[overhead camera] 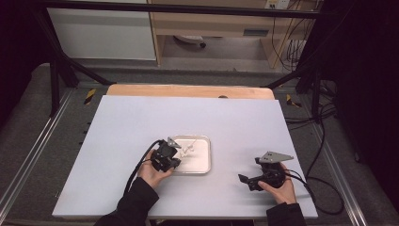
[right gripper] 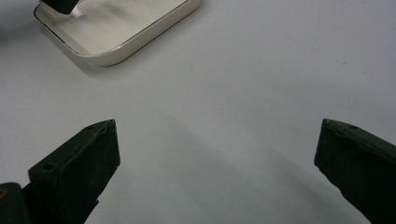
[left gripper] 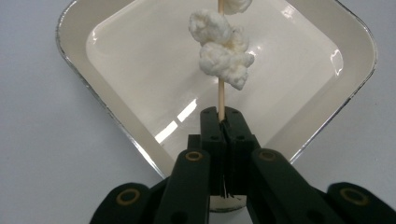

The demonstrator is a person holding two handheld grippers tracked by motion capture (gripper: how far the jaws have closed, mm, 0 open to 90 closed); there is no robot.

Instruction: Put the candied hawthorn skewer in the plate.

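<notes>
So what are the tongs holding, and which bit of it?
The left tongs pinch the skewer at its bare bottom end, below the white puffy pieces. The right tongs hold nothing.

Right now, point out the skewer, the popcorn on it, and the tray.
skewer (left gripper: 221,100), left gripper view, bare stick above the jaws.
popcorn (left gripper: 220,49), left gripper view, middle of clump.
tray (left gripper: 322,123), left gripper view, right rim.

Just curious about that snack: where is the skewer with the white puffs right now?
The skewer is clamped in the left gripper, held over the tray left of the table's middle.
</notes>
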